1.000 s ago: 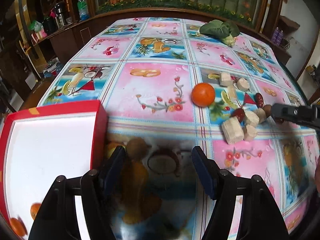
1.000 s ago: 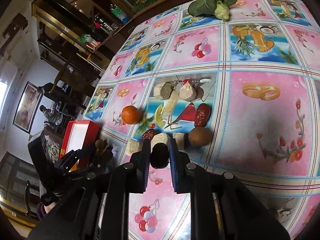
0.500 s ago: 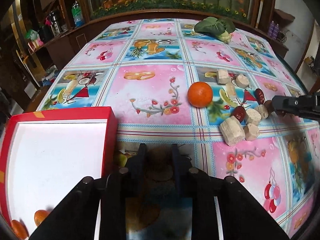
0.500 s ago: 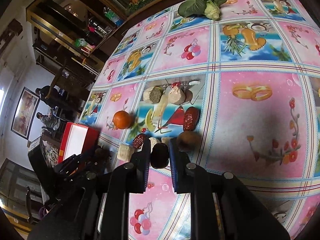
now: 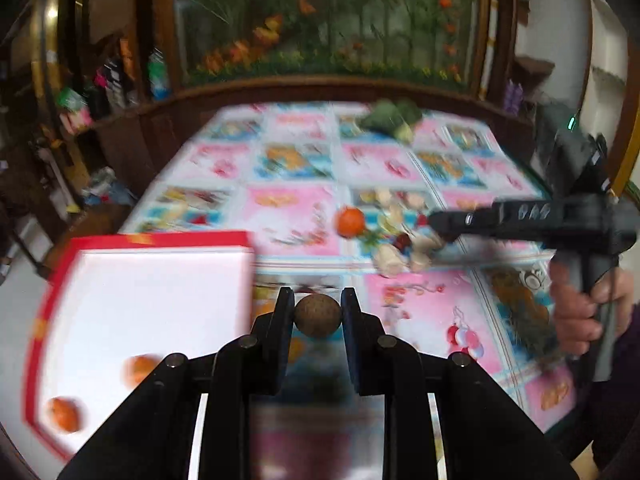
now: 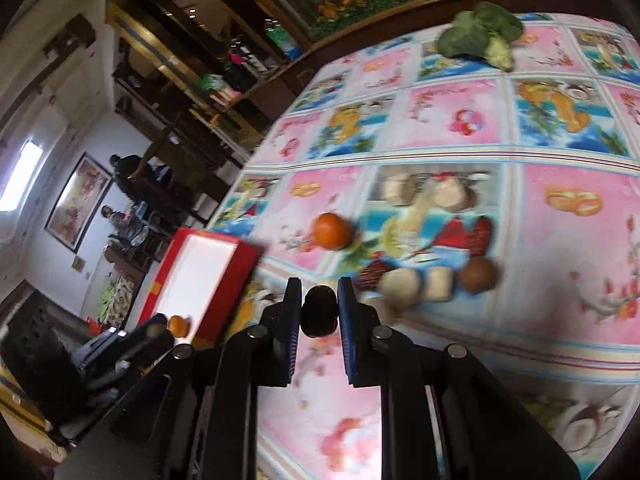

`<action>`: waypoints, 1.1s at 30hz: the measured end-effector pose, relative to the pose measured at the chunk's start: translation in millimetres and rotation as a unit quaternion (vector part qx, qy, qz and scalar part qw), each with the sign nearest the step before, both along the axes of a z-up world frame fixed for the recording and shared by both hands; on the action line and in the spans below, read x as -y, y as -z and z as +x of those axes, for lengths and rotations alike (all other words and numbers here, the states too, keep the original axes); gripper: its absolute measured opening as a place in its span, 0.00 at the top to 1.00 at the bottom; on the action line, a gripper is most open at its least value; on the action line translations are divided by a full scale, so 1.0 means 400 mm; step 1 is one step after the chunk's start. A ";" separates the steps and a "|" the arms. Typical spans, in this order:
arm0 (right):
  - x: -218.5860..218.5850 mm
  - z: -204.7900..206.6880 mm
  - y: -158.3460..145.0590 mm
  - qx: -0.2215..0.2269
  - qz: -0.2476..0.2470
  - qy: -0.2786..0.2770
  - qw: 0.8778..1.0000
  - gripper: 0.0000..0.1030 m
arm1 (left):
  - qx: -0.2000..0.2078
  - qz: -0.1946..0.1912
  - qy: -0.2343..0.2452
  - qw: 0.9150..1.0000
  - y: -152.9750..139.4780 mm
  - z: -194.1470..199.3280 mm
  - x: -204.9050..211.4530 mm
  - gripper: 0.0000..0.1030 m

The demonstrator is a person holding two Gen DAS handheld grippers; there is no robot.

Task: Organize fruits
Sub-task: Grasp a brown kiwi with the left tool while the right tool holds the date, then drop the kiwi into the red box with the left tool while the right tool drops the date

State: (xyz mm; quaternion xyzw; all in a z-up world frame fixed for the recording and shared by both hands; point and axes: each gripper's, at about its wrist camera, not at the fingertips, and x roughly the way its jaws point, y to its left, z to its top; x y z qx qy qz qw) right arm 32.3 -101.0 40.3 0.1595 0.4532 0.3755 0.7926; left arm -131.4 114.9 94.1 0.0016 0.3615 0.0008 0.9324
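My left gripper (image 5: 318,314) is shut on a round brown fruit (image 5: 318,316), held above the table just right of the red box (image 5: 152,240) with its white inside. Two small oranges (image 5: 62,414) lie in the box's near corner. My right gripper (image 6: 319,312) is shut on a dark red-brown date (image 6: 319,317), lifted over the table's front part. On the cloth remain an orange (image 6: 332,231), a brown kiwi-like fruit (image 6: 477,275), red dates (image 6: 480,234) and several pale cut chunks (image 6: 401,287). The right gripper also shows from the side (image 5: 520,216), held by a hand.
A leafy green vegetable (image 6: 478,36) lies at the table's far side. The patterned tablecloth (image 6: 560,320) covers a round table. Shelves with bottles and a painted panel stand behind. Seated people (image 6: 120,216) are far off at the left of the right wrist view.
My left gripper shut on the brown fruit and lifted it, the view now blurred by motion. My right gripper rose and swung left with the date, away from the pile.
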 end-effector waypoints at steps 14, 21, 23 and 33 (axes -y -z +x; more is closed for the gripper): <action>-0.459 -0.244 -0.002 0.014 0.051 -0.188 0.981 0.80 | -0.017 0.086 -0.217 0.972 0.062 -0.112 -0.333 0.78; -0.529 -0.310 0.024 0.050 -0.005 -0.236 0.970 0.80 | -0.022 0.128 -0.223 0.966 0.102 -0.099 -0.324 0.78; -0.538 -0.317 0.036 0.047 -0.020 -0.242 0.969 0.80 | -0.026 0.137 -0.224 0.965 0.109 -0.099 -0.326 0.77; -0.465 -0.280 0.014 0.062 -0.024 -0.222 0.973 0.79 | -0.033 0.173 -0.215 0.961 0.104 -0.103 -0.256 0.38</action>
